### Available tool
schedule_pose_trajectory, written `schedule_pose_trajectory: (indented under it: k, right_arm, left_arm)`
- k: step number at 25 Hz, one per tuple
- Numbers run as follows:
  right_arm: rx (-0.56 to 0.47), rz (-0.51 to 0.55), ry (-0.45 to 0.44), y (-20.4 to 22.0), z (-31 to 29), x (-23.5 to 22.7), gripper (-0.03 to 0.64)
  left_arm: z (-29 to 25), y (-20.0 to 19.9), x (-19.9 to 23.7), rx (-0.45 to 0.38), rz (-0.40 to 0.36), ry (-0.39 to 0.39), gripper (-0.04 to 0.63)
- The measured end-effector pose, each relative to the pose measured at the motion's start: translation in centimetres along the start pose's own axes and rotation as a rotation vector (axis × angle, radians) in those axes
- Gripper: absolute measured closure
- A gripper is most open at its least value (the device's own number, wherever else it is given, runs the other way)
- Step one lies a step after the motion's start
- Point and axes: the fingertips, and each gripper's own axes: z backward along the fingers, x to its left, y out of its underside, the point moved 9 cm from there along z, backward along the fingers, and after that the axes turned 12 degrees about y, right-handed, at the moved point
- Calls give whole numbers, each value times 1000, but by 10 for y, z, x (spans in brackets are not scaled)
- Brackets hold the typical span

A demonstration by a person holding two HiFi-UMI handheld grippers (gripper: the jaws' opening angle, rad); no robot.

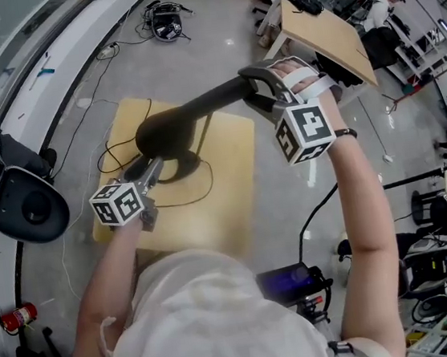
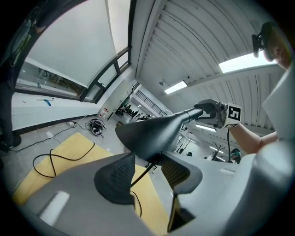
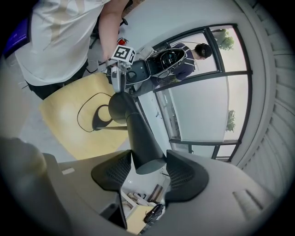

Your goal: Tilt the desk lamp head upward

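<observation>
A black desk lamp stands on a small light-wood table (image 1: 232, 181), its round base (image 1: 180, 168) near the table's far left. The long lamp head (image 1: 199, 108) slants up toward the right. My right gripper (image 1: 263, 89) is shut on the head's free end (image 3: 146, 159), with a pad against each side. My left gripper (image 1: 156, 167) is at the head's wide hinge end (image 2: 150, 136). Its fingertips close on the underside where the thin stem (image 2: 140, 174) comes out. The lamp's black cable (image 1: 120, 158) loops over the tabletop.
A second wooden table (image 1: 327, 32) stands behind, with seated people beyond it. A black round device (image 1: 29, 209) sits at my left, a dark box with a purple screen (image 1: 289, 283) on the floor at my right. Cables and a red extinguisher (image 1: 16, 317) lie on the floor.
</observation>
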Motion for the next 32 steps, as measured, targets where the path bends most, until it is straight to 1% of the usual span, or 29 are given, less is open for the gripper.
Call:
schedule_pose_trajectory:
  k: [6,9,15,19,23,28,32]
  right_arm:
    - [-21,-75,10,10,-6,10,367]
    - [-37,-107,34,12,-17,4,370]
    - [-53,-207,27,22,-13,11,378]
    - [-61,-272,24,29,-11,17,383]
    - [-73,-302,33,29,-7,21,388]
    - [-73,-338,37,29,-2,32,391]
    - [-79,-372,46,30,-5,31,394]
  left_arm:
    - [6,-10,2,4,-50,-31,420]
    - [13,-30,7,-17,-100,-58,420]
    - [21,-52,-9,-19,-188,-83,425]
    - [24,-67,-19,-23,-232,-97,428]
    - [31,-72,-29,-47,-272,-118,428]
    - [38,-76,-39,-68,-311,-127,431]
    - [41,-88,-46,-86,-349,-141,434]
